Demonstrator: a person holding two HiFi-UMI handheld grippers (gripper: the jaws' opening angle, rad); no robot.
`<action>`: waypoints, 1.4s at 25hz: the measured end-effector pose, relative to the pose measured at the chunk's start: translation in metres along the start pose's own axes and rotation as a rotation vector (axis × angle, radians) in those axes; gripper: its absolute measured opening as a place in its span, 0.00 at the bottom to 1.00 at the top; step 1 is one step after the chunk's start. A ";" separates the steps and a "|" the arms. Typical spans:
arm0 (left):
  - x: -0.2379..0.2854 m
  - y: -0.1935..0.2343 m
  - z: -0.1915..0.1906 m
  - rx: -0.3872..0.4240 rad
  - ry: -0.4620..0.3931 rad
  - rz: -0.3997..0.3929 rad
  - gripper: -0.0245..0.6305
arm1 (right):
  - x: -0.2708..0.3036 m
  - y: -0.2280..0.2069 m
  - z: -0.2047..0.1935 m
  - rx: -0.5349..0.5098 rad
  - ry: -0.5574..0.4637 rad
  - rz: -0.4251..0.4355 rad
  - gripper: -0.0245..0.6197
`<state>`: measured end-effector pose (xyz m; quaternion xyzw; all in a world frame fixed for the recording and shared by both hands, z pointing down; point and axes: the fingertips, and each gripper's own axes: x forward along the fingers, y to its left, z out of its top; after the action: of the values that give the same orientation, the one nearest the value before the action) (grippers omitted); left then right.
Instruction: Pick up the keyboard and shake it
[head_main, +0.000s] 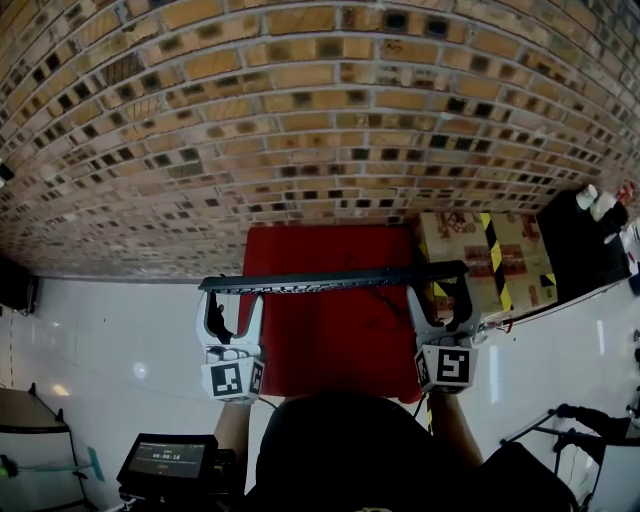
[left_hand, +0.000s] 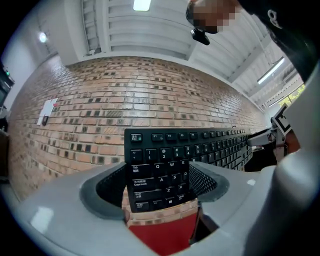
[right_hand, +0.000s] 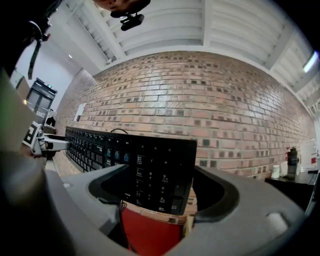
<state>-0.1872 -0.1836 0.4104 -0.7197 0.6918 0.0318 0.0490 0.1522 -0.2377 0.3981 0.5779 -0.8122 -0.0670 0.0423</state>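
A black keyboard hangs in the air, seen edge-on in the head view, above a red surface. My left gripper is shut on its left end, my right gripper on its right end. In the left gripper view the letter-key end of the keyboard sits between the grey fingers of the left gripper, keys facing the camera. The number-pad end of the keyboard fills the gap of the right gripper in the right gripper view. A thin cable hangs below it.
A brick wall stands behind. Right of the red surface lies a cardboard box with yellow-black tape, then a black tabletop with bottles. A small screen sits at lower left, a metal frame at lower right.
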 end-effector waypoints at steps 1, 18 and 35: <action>0.000 0.000 -0.004 -0.001 0.011 0.000 0.65 | 0.000 0.000 -0.004 0.008 0.012 0.000 0.63; -0.030 -0.015 -0.119 -0.017 0.289 -0.024 0.65 | -0.026 0.008 -0.123 0.088 0.266 0.032 0.63; -0.034 -0.019 -0.125 -0.018 0.325 -0.035 0.65 | -0.038 0.006 -0.136 0.063 0.324 0.018 0.56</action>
<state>-0.1720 -0.1632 0.5385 -0.7277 0.6777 -0.0799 -0.0694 0.1788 -0.2077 0.5338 0.5750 -0.8016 0.0530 0.1549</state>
